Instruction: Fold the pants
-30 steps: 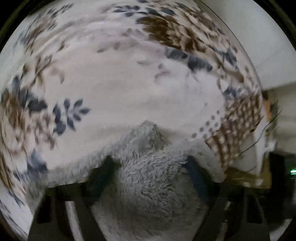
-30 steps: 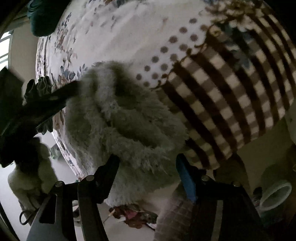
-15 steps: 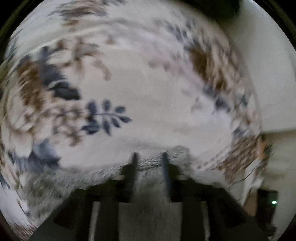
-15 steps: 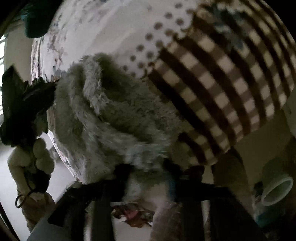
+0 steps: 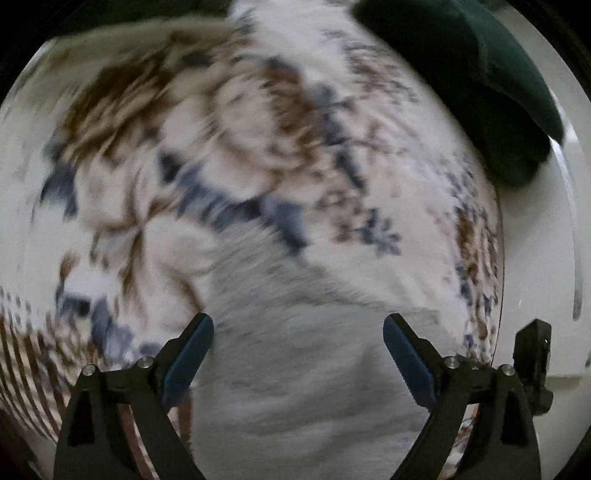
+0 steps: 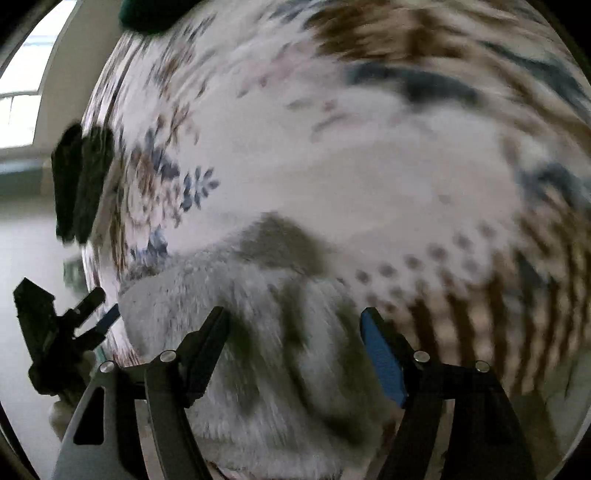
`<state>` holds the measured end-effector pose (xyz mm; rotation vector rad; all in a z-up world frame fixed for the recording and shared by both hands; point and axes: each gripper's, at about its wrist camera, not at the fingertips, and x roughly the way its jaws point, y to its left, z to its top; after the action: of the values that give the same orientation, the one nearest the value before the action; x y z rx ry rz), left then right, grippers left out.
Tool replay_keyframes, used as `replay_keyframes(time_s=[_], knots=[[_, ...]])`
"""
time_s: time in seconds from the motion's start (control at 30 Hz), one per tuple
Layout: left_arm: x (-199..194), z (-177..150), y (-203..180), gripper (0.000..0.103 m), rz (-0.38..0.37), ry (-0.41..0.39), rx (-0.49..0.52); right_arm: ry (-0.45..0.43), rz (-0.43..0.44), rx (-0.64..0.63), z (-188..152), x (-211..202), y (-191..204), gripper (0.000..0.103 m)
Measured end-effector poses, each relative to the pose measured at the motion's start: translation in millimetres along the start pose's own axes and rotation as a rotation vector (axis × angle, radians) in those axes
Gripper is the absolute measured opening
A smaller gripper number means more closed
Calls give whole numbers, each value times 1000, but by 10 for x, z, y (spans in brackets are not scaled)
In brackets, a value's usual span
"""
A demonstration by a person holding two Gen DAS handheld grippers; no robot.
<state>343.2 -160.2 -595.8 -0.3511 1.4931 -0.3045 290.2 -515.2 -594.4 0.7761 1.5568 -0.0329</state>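
The grey fluffy pants [image 5: 314, 369] lie bunched on a floral bedspread [image 5: 240, 155]. My left gripper [image 5: 297, 332] hovers over them, pointing steeply down. Its jaws are opening wide and neither pad touches the fabric. In the right wrist view the pants [image 6: 280, 332] fill the gap of my right gripper [image 6: 293, 325]. The blue pad [image 6: 380, 354] shows bare beside the fluff, with no visible squeeze. The left gripper [image 6: 101, 308] shows at the pants' left end, near the bed's edge. Both views are motion-blurred.
A dark green cloth [image 5: 461, 74] lies at the far side of the bed, also in the right view [image 6: 147, 14]. A dark item [image 6: 81, 184] hangs at the bed's left edge. The bedspread's brown checked part [image 6: 498, 314] lies right of the pants. Floor shows at the left.
The left gripper was nearly shut on the pants' edge half a second ago and now stands wide apart. Its view has rolled and swept across the bed. The right view has rolled too.
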Motion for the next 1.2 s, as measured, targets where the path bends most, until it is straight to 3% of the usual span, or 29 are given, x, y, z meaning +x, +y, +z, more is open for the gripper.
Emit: replay_keyframes(time_s=[0.03, 0.13, 0.23, 0.3, 0.33, 0.4, 0.47, 0.53, 0.63, 0.73, 0.83, 0.9, 0.93, 0.97, 1.1, 1.2], knots=[[39, -39, 86, 94, 3, 6, -23, 7, -26, -23, 24, 44, 66, 37], [4, -112, 215, 94, -10, 3, -55, -86, -113, -142, -46, -152, 334, 28], [-44, -108, 310, 94, -34, -8, -76, -231, -100, -156, -142, -544, 466, 26], [-75, -87, 353, 94, -47, -21, -84, -314, -133, -173, -158, -671, 514, 26], [-80, -77, 365, 94, -49, -27, -87, -313, -166, -185, -140, -630, 528, 26], [-97, -80, 381, 94, -53, -35, -93, -224, -170, -142, -23, -395, 413, 27], [-133, -128, 407, 94, -62, -33, -98, -105, -113, -69, 52, -202, 227, 36], [-194, -221, 439, 94, -72, -29, -107, -93, -26, -12, 5, -245, 114, 45], [-261, -457, 502, 94, -82, -20, -132, -126, 24, 54, -210, -441, -44, 74], [-215, -746, 561, 94, -98, 12, -170, -85, 67, 169, -562, -476, -268, 76], [-41, -982, 589, 94, -98, 66, -189, 31, 139, 214, -878, -176, -369, 76], [61, -1070, 615, 94, -112, 90, -223, 84, 142, 198, -1016, 43, -357, 67], [83, -1089, 623, 94, -123, 91, -232, 97, 128, 194, -1075, 112, -347, 28], [90, -1091, 623, 94, -126, 86, -232, 102, 109, 196, -1130, 136, -347, 7], [72, -1062, 597, 94, -113, 73, -204, 32, 49, 257, -1335, -83, -488, 7], [69, -1033, 537, 94, -107, 74, -179, 128, 20, 242, -1386, 72, -569, 7]])
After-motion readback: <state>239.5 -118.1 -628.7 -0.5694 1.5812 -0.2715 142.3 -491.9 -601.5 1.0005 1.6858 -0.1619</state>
